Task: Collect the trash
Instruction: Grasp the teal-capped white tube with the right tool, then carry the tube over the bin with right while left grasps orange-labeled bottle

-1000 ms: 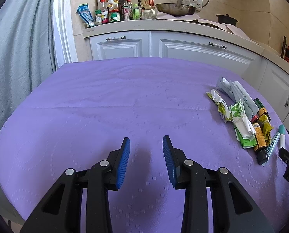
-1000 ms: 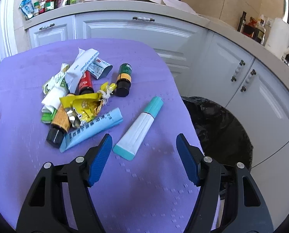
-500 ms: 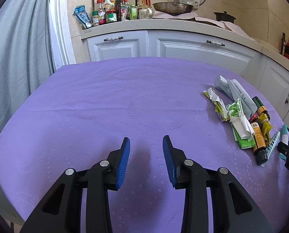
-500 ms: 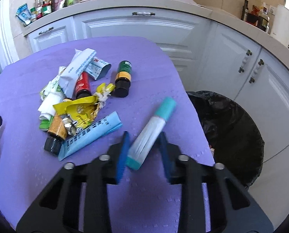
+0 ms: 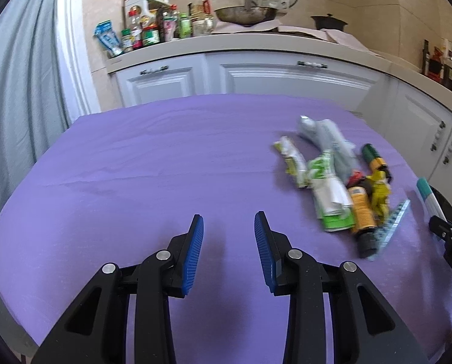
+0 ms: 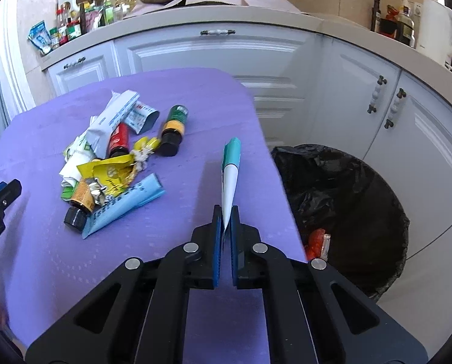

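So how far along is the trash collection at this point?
Early. Done: one red wrapper already lies in the black-lined bin. In hand: the right gripper has just closed on the white and teal tube. Left: the pile of bottles and wrappers on the purple cloth; the left gripper is open, empty.

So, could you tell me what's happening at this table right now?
A person is clearing trash off the purple-covered table with two handheld grippers. The right gripper has just closed on the flat end of a white tube with a teal cap, which sticks up from its fingers beside the black-lined trash bin. The left gripper is open and empty above bare cloth. A pile of wrappers, tubes and small bottles remains on the table.
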Available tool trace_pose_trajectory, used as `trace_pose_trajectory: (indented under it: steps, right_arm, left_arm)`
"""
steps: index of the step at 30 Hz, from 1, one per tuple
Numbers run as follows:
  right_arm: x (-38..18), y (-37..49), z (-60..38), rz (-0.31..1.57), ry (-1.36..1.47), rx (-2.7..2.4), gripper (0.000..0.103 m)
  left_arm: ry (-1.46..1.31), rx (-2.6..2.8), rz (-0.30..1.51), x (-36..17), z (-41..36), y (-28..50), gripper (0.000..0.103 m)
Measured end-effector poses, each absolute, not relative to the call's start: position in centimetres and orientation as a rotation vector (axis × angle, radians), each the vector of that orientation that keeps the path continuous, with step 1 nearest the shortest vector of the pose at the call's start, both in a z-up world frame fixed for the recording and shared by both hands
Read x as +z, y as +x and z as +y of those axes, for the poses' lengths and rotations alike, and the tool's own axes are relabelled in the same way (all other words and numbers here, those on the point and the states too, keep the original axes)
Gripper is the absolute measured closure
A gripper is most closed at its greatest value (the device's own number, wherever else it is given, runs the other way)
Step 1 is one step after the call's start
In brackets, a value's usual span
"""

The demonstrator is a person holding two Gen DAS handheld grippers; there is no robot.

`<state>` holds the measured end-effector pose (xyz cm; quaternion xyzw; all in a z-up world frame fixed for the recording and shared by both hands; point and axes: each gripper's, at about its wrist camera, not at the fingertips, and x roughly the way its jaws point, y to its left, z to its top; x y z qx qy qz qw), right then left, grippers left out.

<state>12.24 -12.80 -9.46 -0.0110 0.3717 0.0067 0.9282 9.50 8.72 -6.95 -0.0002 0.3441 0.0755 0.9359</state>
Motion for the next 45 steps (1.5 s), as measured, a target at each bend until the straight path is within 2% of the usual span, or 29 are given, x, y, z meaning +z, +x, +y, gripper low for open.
trace_pose_trajectory:
  steps: [14, 32, 34, 45]
  right_arm:
    - [-9.1, 11.4, -17.6, 0.694, -0.015, -0.033, 0.098]
    - [-10.1, 11.9, -18.7, 0.712, 0.011, -0.036, 0.098]
    - [-10.2, 11.9, -18.5, 0.714, 0.009, -0.034, 0.098]
    - [-9.8, 11.4, -17.9, 0.702, -0.007, -0.028, 0.098]
  left_arm:
    - [0.056, 0.039, 0.716, -7.3, 1.6, 10.3, 0.067]
    - [0.070, -0.027, 0.778, -8.8, -0.4, 11.5, 0.067]
    - [0.058, -0.046, 0.790, -9.0, -0.5, 11.5, 0.078]
    - [0.058, -0.065, 0.727, -8.1, 0.0, 10.2, 0.079]
